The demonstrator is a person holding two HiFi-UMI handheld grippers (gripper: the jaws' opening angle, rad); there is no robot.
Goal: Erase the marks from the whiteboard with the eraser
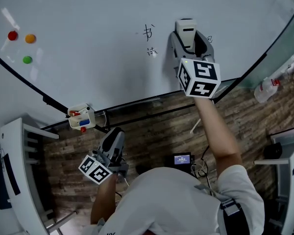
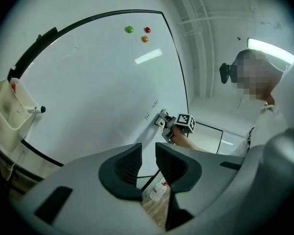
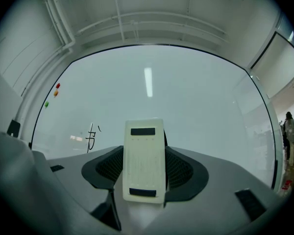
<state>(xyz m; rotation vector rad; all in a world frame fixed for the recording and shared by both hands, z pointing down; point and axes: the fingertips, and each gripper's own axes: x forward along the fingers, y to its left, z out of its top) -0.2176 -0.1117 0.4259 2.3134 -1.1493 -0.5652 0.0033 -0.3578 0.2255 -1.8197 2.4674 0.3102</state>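
Wood-plank flooring [image 1: 152,126] lies under the person, and the whiteboard [image 1: 88,43] fills the upper half of the head view.

Nearest, at about 7 o'clock in that view, the left gripper [image 1: 116,132] hangs low over the floor. Its own view shows the jaws a little apart, a narrow gap with nothing in it.

Just beyond it, toward 9 o'clock, a small white bin [image 1: 82,115] hangs at the board's lower edge. A marker [image 2: 36,109] pokes its black tip over the rim in the left gripper view. The bin also shows something orange-red inside and a blue patch and a red dot on its front, too small to name.

A spray bottle [image 1: 267,88] lies at 3 o'clock by the board's right end.

Farther out, at about 1 o'clock, the right gripper [image 1: 188,40] reaches up to the board on an outstretched arm. Its jaws are clamped on the sides of the white eraser [image 3: 145,160], which stands upright between them. The eraser's far end seems to touch the board, though contact is hard to confirm.

The written marks [image 1: 148,33] sit just beside the eraser at its 9 o'clock.

Farthest, at 10 o'clock, three round magnets [image 1: 27,59] cluster: red, orange and green.
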